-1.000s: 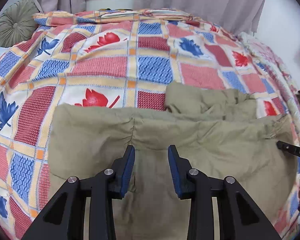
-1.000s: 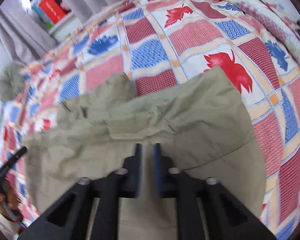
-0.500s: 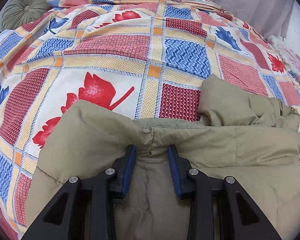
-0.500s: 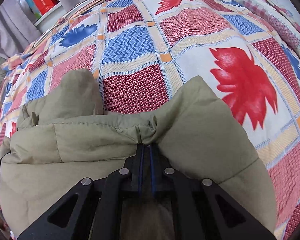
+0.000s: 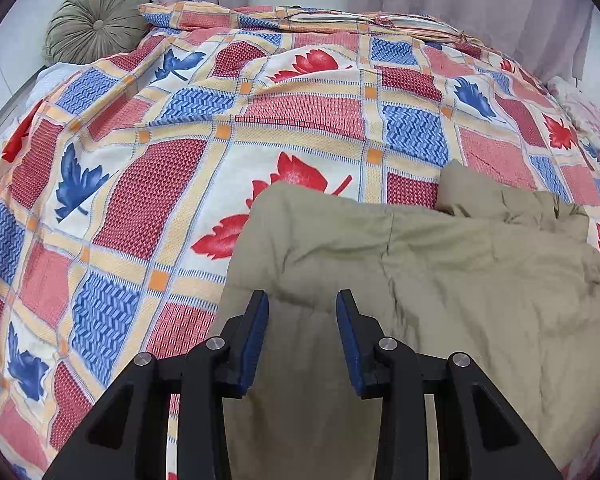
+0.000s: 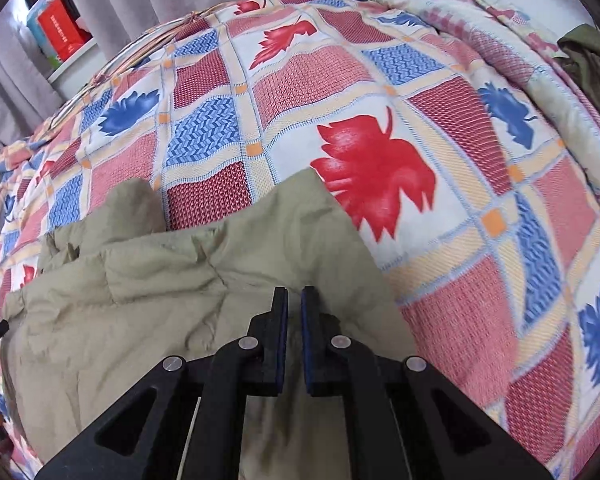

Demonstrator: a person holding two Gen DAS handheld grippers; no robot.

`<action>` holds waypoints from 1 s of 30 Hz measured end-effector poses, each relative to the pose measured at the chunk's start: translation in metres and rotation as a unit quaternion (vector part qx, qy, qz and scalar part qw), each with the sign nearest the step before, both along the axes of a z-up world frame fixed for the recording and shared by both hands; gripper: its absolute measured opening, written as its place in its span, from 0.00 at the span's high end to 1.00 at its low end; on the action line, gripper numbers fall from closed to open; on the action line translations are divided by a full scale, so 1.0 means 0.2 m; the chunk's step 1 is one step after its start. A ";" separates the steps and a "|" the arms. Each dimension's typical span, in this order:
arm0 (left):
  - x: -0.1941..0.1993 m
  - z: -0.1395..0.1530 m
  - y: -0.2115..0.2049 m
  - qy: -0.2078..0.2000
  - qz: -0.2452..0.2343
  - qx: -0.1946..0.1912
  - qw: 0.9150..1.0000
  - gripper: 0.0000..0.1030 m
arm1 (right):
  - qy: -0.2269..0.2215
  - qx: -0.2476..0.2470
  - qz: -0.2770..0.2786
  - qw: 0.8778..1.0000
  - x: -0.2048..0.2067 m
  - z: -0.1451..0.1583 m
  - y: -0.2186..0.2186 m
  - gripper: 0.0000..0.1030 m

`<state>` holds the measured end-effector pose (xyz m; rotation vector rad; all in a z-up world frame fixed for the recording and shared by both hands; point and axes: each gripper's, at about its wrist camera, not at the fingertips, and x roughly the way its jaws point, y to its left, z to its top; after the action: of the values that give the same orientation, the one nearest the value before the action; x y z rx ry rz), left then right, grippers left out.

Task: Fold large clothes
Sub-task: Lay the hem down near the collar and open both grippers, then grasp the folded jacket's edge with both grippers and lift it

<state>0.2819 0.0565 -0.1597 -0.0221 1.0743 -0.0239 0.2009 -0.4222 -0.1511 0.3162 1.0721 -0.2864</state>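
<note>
Two tools above a folded olive-green padded coat (image 5: 440,280) on the patchwork leaf-print bedspread (image 5: 180,184).
My left tool (image 5: 302,332) hangs released, pulled back from the fold edge it stood at half a second ago; my right tool (image 6: 294,334) has drawn back likewise, its pads nearly clenched with nothing visibly between them. I judge this fold laid down.
</note>
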 end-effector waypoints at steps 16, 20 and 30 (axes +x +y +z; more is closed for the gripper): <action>-0.56 0.01 0.00 0.064 -0.009 -0.059 0.996 0.35 | 0.013 0.115 -0.019 0.993 -0.57 0.06 0.20 0.91; -0.64 -0.01 0.00 0.080 -0.006 -0.067 0.994 0.35 | 0.024 0.138 -0.026 0.990 -0.68 0.04 0.25 0.91; -0.74 -0.04 0.01 0.088 0.002 -0.075 0.993 0.01 | 0.044 0.182 -0.048 0.981 -0.84 -0.05 0.30 0.91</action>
<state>0.1334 0.0591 -0.1672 -0.1643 1.2480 -0.0992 0.0339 -0.3619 -0.1612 0.6902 1.1975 -0.1894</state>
